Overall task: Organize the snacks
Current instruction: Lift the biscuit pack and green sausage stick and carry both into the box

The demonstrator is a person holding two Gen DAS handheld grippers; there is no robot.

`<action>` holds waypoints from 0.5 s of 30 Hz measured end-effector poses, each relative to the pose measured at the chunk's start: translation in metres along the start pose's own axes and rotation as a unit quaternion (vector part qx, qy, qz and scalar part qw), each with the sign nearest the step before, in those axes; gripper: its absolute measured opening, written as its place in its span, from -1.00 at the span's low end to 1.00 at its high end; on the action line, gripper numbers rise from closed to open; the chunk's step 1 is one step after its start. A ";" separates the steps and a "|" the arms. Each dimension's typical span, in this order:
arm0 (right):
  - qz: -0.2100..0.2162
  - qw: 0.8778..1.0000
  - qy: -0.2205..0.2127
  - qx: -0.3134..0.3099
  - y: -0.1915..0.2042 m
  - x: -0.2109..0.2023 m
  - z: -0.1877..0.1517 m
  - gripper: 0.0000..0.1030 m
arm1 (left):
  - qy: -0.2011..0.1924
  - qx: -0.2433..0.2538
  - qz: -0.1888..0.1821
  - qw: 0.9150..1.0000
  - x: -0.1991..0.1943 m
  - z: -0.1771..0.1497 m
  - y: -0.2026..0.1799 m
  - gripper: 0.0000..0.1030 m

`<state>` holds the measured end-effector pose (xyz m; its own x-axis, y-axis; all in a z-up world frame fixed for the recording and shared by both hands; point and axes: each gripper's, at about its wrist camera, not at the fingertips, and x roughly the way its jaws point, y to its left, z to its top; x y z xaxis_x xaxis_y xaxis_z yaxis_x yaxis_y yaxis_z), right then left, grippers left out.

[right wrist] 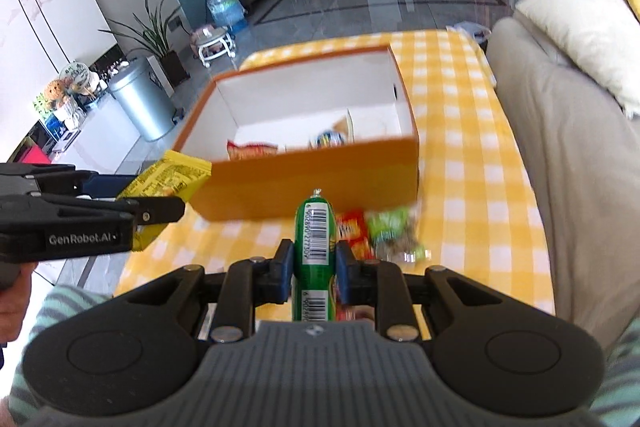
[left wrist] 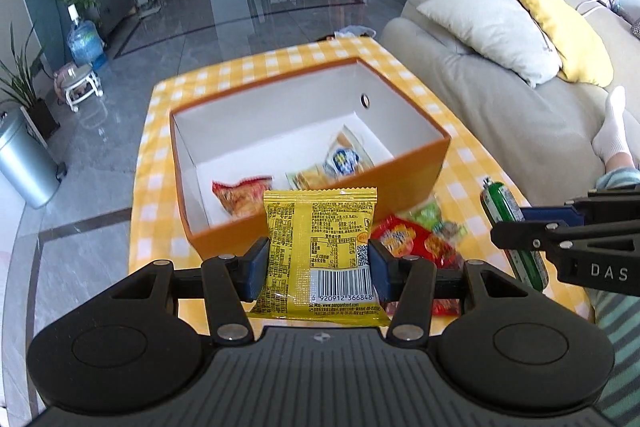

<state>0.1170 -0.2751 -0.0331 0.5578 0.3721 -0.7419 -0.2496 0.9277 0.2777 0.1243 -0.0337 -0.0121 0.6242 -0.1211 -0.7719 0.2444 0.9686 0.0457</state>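
My left gripper [left wrist: 318,263] is shut on a yellow snack packet [left wrist: 320,251], held upright just in front of the orange box [left wrist: 320,223]; the packet also shows in the right wrist view [right wrist: 168,183]. My right gripper [right wrist: 314,263] is shut on a green sausage stick [right wrist: 314,239], held above the table near the box's front wall [right wrist: 304,183]; it also shows in the left wrist view [left wrist: 508,215]. Inside the box lie a red packet [left wrist: 240,195] and two yellow-blue packets [left wrist: 344,159]. A red packet [right wrist: 352,231] and a green packet [right wrist: 392,231] lie on the tablecloth.
The table has a yellow checked cloth [right wrist: 460,147]. A beige sofa [left wrist: 500,95] with a white pillow [left wrist: 492,23] and a yellow pillow runs along the right. A metal bin [right wrist: 140,99] and potted plants stand on the floor at the left.
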 end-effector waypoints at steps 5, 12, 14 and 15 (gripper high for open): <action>-0.002 1.000 -0.017 -0.017 0.005 0.008 0.029 -0.63 | -0.009 0.002 0.002 1.000 0.005 0.020 0.005 0.13; -0.016 0.998 -0.035 -0.041 0.012 0.031 0.075 -0.63 | -0.019 0.010 0.022 1.000 0.017 0.049 0.012 0.13; -0.021 0.998 -0.039 -0.050 0.015 0.038 0.087 -0.63 | -0.022 0.006 0.026 0.999 0.021 0.057 0.016 0.13; -0.022 0.998 -0.041 -0.052 0.015 0.042 0.093 -0.63 | -0.023 0.003 0.027 0.999 0.023 0.060 0.017 0.13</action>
<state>0.2104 -0.2428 -0.0029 0.6317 0.3363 -0.6984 -0.3024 0.9365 0.1775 0.1877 -0.0329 0.0086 0.6707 -0.0785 -0.7376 0.2137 0.9727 0.0908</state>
